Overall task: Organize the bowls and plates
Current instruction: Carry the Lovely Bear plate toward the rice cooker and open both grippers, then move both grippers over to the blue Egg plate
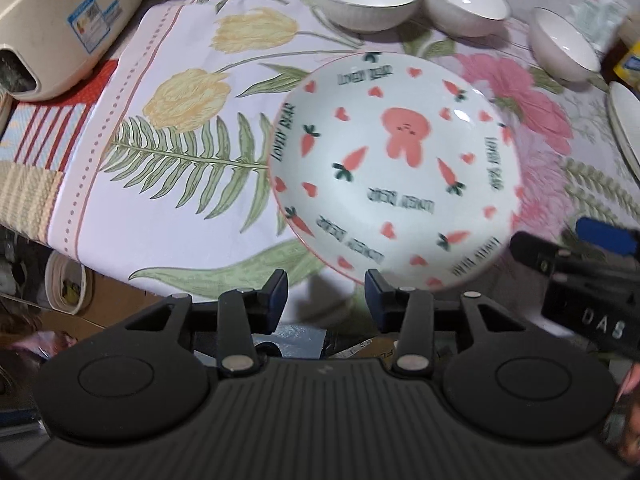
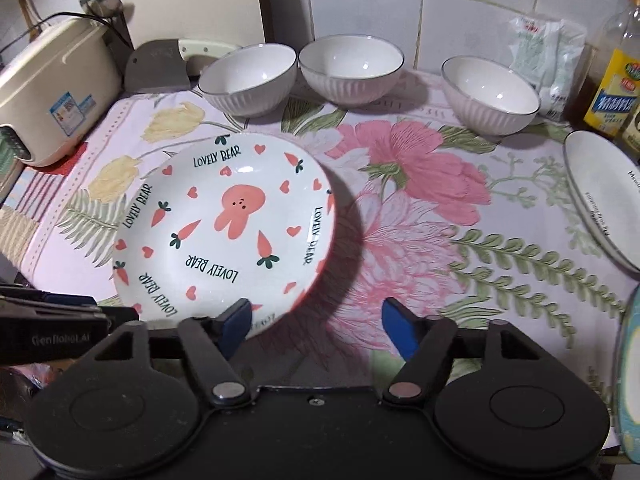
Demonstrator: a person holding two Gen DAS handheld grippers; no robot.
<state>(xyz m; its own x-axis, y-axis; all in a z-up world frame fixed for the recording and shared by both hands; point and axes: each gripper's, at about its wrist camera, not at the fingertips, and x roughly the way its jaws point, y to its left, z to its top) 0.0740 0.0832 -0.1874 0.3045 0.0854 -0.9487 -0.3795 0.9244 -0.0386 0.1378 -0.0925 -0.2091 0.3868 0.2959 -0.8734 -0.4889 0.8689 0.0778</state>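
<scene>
A deep plate (image 2: 224,236) printed with a pink rabbit, carrots, hearts and the words "LOVELY BEAR" lies on the flowered cloth (image 2: 420,216) that covers the table, toward the left half of the cloth and near its front edge.

The left gripper (image 1: 326,286) sits at the near rim of this plate with its fingers (image 1: 276,292) spread apart and nothing between them; the right finger tip is just at the plate's edge, though contact cannot be told. The right gripper (image 2: 316,320) is also released, its blue-padded fingers (image 2: 236,320) wide apart. Its left finger overlaps the plate's near rim in the right wrist view, while the other finger stands over bare cloth beside the plate.

Along the back of the table, by the tiled wall (image 2: 400,8), stand three white ribbed bowls with dark rims: the first bowl (image 2: 248,80) and second bowl (image 2: 352,68) close together, the third bowl (image 2: 492,96) apart to the right. A white plate (image 2: 604,200) with a dark rim lies at the right edge of the cloth. A cream rice cooker (image 2: 52,92) stands at the left, and an oil bottle (image 2: 614,76) and a white packet (image 2: 548,60) at the back right.
</scene>
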